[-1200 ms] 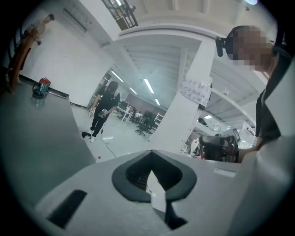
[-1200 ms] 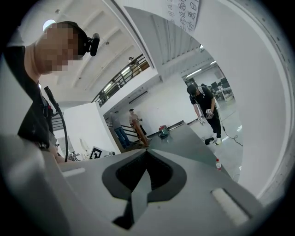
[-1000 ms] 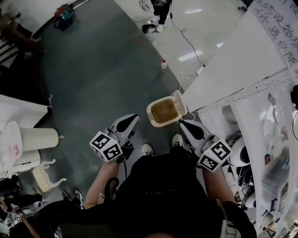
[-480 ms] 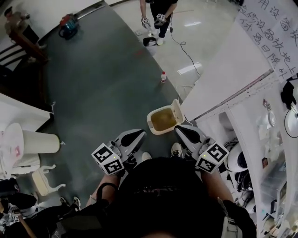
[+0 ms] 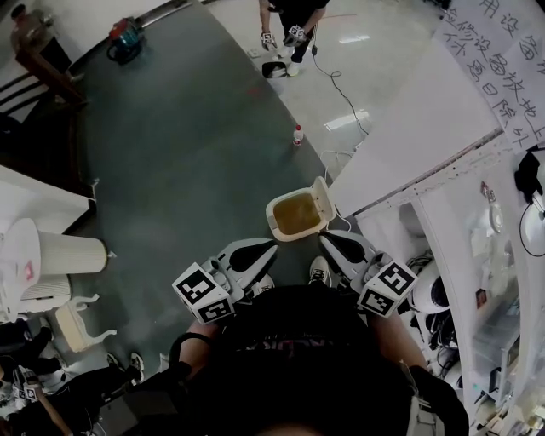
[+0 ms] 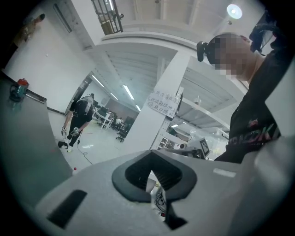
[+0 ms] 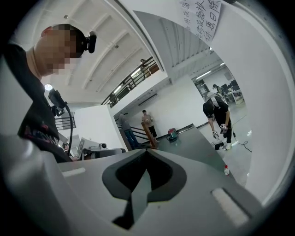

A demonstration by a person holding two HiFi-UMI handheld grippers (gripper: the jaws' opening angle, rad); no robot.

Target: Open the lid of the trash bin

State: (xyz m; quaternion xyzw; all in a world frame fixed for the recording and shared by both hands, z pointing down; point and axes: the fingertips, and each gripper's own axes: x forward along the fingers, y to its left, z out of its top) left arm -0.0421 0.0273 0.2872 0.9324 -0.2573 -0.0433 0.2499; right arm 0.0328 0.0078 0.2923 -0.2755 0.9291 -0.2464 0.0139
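The small cream trash bin [image 5: 295,214] stands on the dark floor in the head view. Its lid [image 5: 324,197] is tipped up on the right side, and the brownish inside shows. My left gripper [image 5: 266,249] hovers just below-left of the bin, apart from it, jaws shut on nothing. Just below-right of the bin is my right gripper [image 5: 328,241], also shut and empty. The left gripper [image 6: 151,154] and the right gripper [image 7: 146,152] each show closed jaws in their own views, pointing level across the room; the bin is in neither view.
A white partition wall [image 5: 409,128] runs close along the bin's right side. A plastic bottle [image 5: 299,134] and a cable [image 5: 339,75] lie on the floor beyond. A white ribbed cylinder [image 5: 70,253] stands far left. Another person [image 5: 289,19] bends over at the top.
My left gripper has risen and drawn in toward the bin's lower-left corner. The right gripper has hardly shifted. The bin's lid stays up throughout.
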